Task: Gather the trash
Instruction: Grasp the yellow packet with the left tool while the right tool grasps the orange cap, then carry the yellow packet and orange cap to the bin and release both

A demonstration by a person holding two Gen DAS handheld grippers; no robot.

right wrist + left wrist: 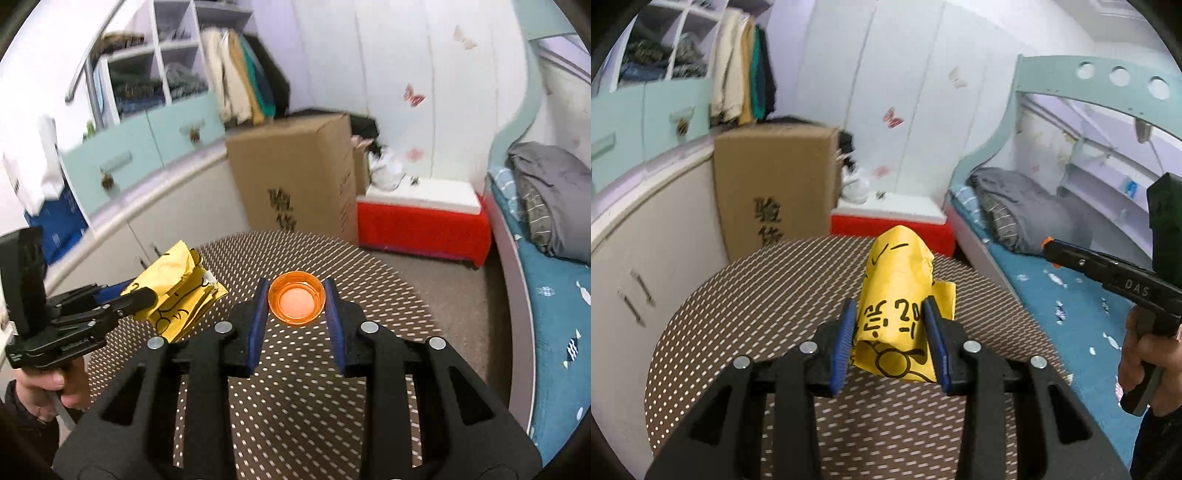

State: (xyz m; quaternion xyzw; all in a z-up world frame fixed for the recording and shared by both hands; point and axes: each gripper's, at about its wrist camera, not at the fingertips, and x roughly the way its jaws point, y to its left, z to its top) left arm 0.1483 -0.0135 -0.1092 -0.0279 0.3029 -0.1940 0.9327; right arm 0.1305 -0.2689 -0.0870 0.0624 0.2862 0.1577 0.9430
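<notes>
— Grippers over a dotted table: what did each one hold?

— Left gripper (890, 332) was clenched on a crumpled yellow paper (901, 295) marked with black writing, its blue pads (846, 339) pressed against both sides. The paper stuck out ahead of the fingertips, raised above the brown dotted table (775, 295).

— And the other tool?

— Right gripper (293, 317) gripped a small orange cap (296, 302), open side up, squeezed between its pads and likewise clear of the tabletop. From that camera, the left gripper and its paper appeared off to the left, a hand (40, 391) wrapped around its handle.

— What lay beyond the tools?

— Straight ahead of both, past the table's far edge, stood a cardboard box (775, 184) and a red-and-white cooler (890, 221). To the right ran a bed (554, 295) with a blue sheet and folded grey bedding (550, 192); to the left, pale cabinets (646, 258).
</notes>
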